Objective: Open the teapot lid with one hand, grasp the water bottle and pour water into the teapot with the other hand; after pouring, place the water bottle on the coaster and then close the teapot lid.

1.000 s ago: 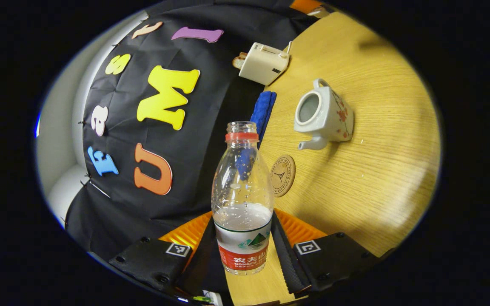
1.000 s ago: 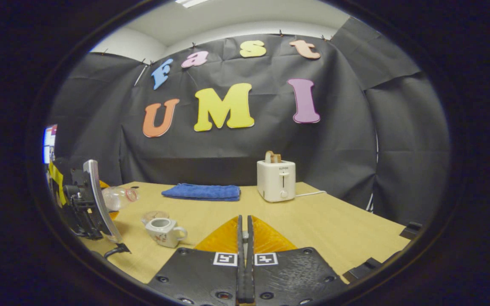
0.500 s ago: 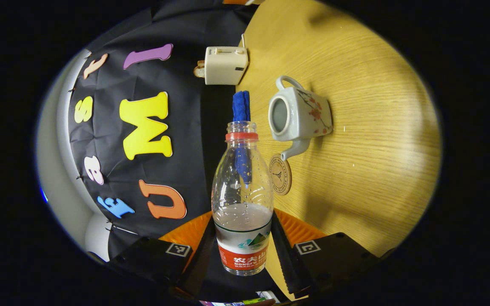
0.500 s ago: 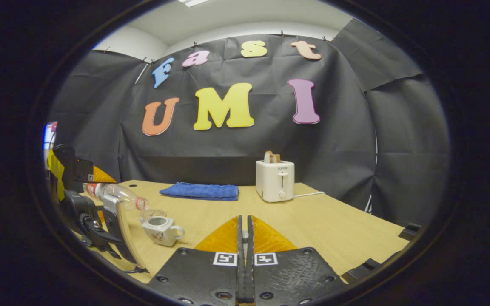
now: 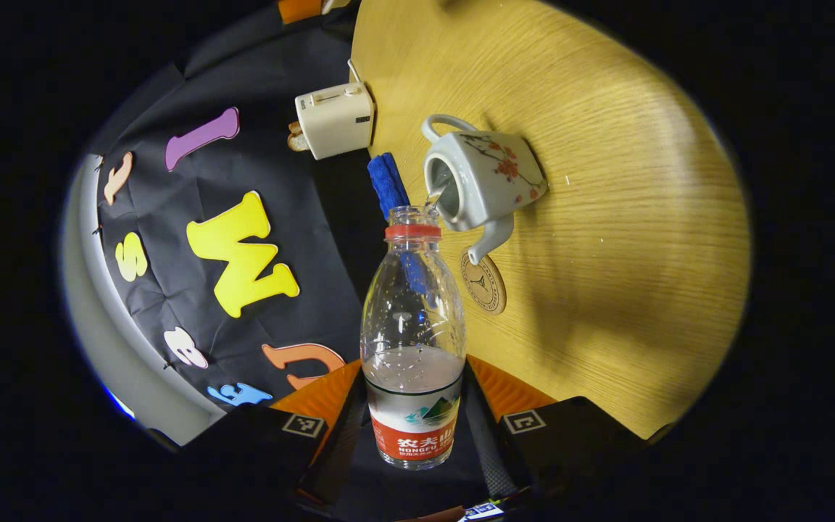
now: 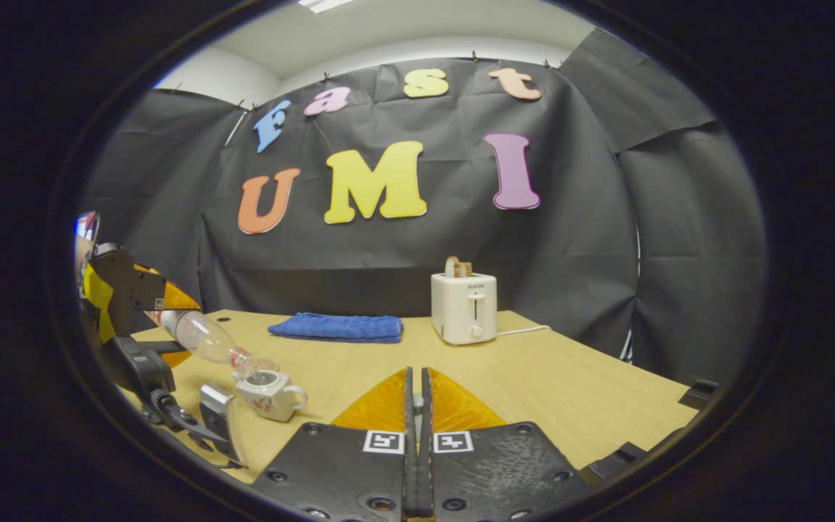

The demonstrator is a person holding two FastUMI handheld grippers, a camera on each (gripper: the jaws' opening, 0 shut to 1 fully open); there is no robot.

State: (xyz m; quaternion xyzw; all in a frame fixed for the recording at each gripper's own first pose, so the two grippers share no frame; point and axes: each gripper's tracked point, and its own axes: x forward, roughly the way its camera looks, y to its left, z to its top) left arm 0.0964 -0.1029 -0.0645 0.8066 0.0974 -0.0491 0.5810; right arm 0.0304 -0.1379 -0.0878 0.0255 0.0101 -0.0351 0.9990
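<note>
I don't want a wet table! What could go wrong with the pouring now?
The water bottle is tipped with its mouth right at the edge of the teapot opening, so the stream may miss and splash the table. The coaster beside the spout could get wet too.

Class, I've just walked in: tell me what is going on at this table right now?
A person is working two handheld tools. The left tool grips the water bottle, tipped so its open mouth sits at the lidless teapot and a thin stream runs in. The coaster lies bare beside the spout. The right tool hangs closed above the table, away from the teapot; whether it holds the lid can't be told. A blue cloth and toaster stand behind.
</note>
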